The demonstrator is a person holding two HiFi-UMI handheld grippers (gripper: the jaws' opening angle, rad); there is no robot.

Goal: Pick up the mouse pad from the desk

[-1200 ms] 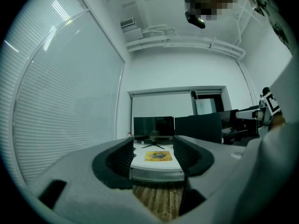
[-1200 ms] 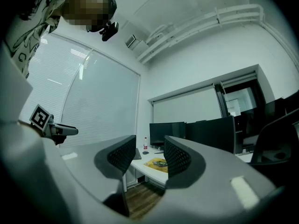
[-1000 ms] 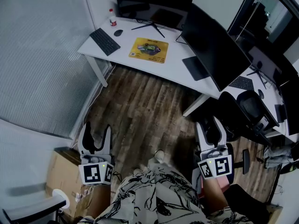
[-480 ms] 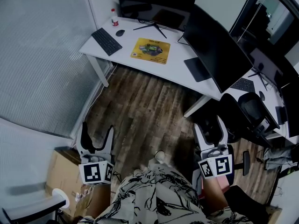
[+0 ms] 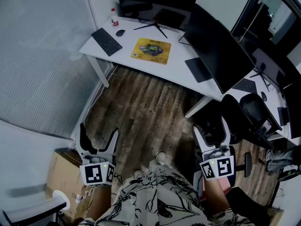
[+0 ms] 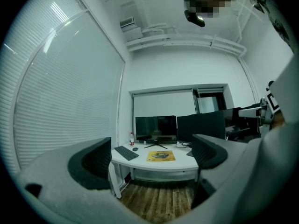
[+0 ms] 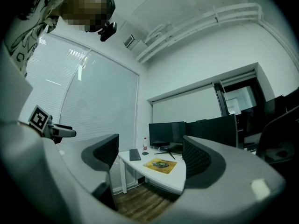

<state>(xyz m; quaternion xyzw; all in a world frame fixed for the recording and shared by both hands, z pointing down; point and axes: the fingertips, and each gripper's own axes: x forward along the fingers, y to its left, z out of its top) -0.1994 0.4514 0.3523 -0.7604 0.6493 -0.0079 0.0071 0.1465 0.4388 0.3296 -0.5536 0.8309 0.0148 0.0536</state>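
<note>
Head view shows you well back from the work. The left gripper (image 5: 99, 132) and the right gripper (image 5: 210, 126) have just been opening, and both now stand with the jaws spread wide and nothing between them. The mouse pad (image 5: 151, 50) lies flat on the white desk (image 5: 126, 51), far ahead of both grippers and about midway between their lines.

I think the risks come in this order:
- **Desk:** its front edge can stop a jaw if you arrive too low.
- **Large dark monitor (image 5: 216, 46):** it stands just to the right of the pad, so a wide swing of the right gripper may strike it.
- **Keyboard (image 5: 106, 41):** it lies near the pad on the left gripper's side and can be pushed.
- **Pad:** it looks thin and flush with the desk, so a jaw may only slide it away instead of going under its edge.
- **Mouse (image 5: 121, 32) and small bottle (image 5: 114, 18):** they stand beyond the keyboard and could be knocked over.

Only the head view shows the wooden floor that you must cross, and both grippers together. The left gripper view instead shows the pad (image 6: 161, 156) from the side, framed between its own open jaws. The right gripper view does the same with the pad (image 7: 162, 164).
</note>
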